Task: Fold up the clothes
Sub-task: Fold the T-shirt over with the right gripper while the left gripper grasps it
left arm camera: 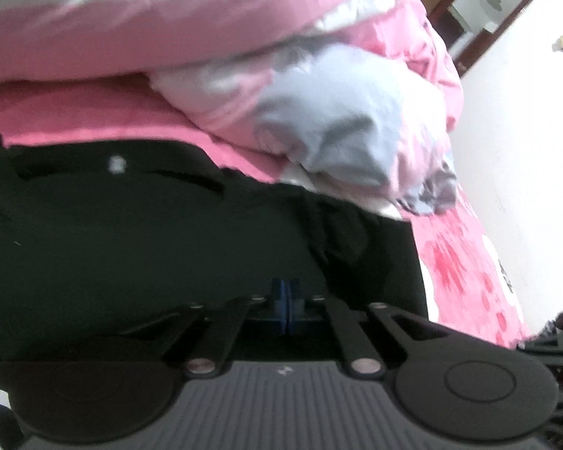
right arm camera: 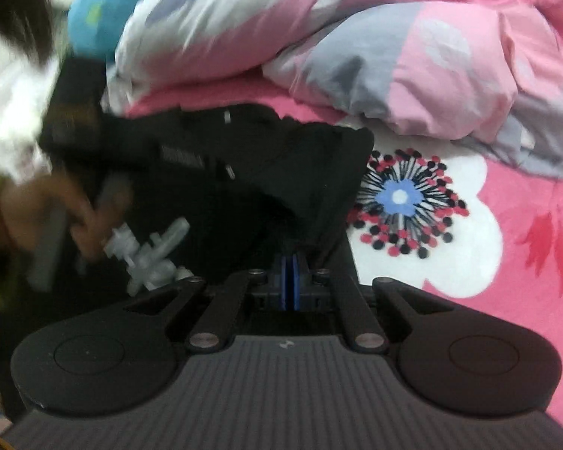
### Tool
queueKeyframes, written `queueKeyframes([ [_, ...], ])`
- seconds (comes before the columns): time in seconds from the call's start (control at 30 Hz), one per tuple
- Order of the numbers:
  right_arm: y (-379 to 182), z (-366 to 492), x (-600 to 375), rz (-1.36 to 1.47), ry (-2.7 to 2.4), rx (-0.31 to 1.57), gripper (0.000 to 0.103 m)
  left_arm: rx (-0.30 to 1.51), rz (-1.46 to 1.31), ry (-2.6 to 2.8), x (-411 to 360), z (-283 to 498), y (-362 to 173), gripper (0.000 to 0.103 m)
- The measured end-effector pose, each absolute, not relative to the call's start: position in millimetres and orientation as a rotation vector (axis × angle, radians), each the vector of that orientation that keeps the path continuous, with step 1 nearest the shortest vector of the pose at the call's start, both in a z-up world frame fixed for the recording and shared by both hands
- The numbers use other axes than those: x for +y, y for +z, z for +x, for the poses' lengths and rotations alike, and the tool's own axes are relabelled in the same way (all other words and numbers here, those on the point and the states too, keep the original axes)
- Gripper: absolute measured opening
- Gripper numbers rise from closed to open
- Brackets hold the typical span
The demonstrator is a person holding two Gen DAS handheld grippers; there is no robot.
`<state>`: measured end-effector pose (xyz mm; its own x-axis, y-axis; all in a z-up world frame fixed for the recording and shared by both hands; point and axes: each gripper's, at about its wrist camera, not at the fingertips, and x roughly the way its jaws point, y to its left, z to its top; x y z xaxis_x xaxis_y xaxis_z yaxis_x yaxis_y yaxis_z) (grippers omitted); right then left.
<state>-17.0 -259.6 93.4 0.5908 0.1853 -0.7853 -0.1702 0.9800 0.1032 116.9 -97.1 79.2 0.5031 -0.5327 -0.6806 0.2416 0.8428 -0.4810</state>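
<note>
A black piece of clothing point(left arm camera: 131, 232) lies spread on a bed with a pink flowered sheet point(right arm camera: 506, 225). A puffy pink, white and grey blanket point(left arm camera: 319, 112) is bunched up behind it, out of the way, so there is room to fold.

The left gripper point(left arm camera: 286, 292) points down at the black cloth. Its blue fingers point(left arm camera: 279, 300) are squeezed together with no gap. They seem to pinch the cloth, but it is too dark there to be sure.

The right gripper point(right arm camera: 289, 262) sits at the cloth's right edge, next to a big white flower on the sheet. Its fingers point(right arm camera: 283, 281) are shut tight too, and a fold of black cloth rises right from them, so it looks like they hold that edge.

Both hold the near side, probably so the cloth can be lifted and laid over itself. A hand point(right arm camera: 71, 217) holds the other tool at the left of the right view. It is blurry.
</note>
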Motion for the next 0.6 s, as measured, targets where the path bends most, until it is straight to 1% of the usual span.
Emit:
queueKeyframes([
  [0.07, 89.5, -18.4, -262.0, -0.038, 0.147, 0.923, 0.003, 0.923, -0.350, -0.461, -93.6, 118.4, 81.4, 0.001],
  [0.13, 89.7, -17.3, -271.0, -0.027, 0.091, 0.920, 0.005, 0.916, -0.335, -0.486, -94.4, 119.8, 83.9, 0.001],
  [0.2, 91.1, -16.1, -279.5, 0.007, 0.060, 0.916, 0.005, 0.915, -0.292, -0.550, -102.2, 120.7, 87.1, 0.016],
  [0.27, 93.2, -15.5, -284.6, 0.022, 0.040, 0.906, 0.005, 0.896, -0.207, -0.620, -117.4, 116.2, 91.3, 0.053],
  [0.33, 94.8, -14.6, -287.1, 0.025, 0.032, 0.896, 0.005, 0.867, -0.097, -0.686, -136.7, 110.2, 94.2, 0.065],
  [0.37, 94.4, -14.1, -287.4, 0.029, 0.031, 0.894, 0.005, 0.853, -0.037, -0.717, -147.3, 107.2, 94.2, 0.067],
  [0.43, 93.8, -14.0, -287.2, 0.039, 0.035, 0.896, 0.005, 0.837, 0.065, -0.771, -165.7, 102.9, 90.2, 0.070],
  [0.47, 93.5, -14.1, -286.9, 0.039, 0.034, 0.897, 0.005, 0.829, 0.114, -0.797, -174.6, 100.9, 87.9, 0.070],
  [0.5, 92.8, -14.7, -286.4, 0.038, 0.032, 0.897, 0.005, 0.829, 0.150, -0.816, -182.0, 100.6, 83.6, 0.070],
  [0.53, 92.2, -15.1, -286.3, 0.037, 0.028, 0.899, 0.005, 0.831, 0.180, -0.832, -188.7, 101.1, 78.2, 0.066],
  [0.6, 91.9, -16.4, -287.7, 0.040, 0.018, 0.895, 0.005, 0.862, 0.194, -0.837, -194.2, 103.7, 71.4, 0.039],
])
